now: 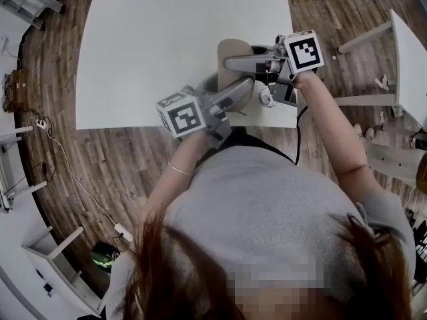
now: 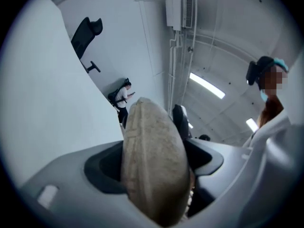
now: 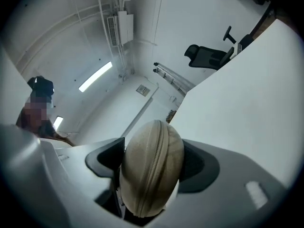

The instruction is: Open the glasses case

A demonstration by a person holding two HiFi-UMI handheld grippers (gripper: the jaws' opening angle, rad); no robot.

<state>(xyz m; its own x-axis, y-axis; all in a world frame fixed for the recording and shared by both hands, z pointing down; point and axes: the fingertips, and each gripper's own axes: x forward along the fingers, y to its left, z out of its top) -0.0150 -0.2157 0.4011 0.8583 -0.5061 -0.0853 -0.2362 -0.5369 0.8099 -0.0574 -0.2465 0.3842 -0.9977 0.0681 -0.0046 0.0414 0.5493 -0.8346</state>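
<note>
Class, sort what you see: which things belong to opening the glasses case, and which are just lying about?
Belongs to the job: glasses case; left gripper and right gripper, both clamped on it.
Just lying about: white table, office chair, cable on the floor, second table.

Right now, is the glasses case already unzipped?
No, the glasses case shows its zipper closed and both halves together in the right gripper view.

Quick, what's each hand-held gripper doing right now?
Left hand-held gripper: closed on the glasses case.
Right hand-held gripper: closed on the same glasses case.
</note>
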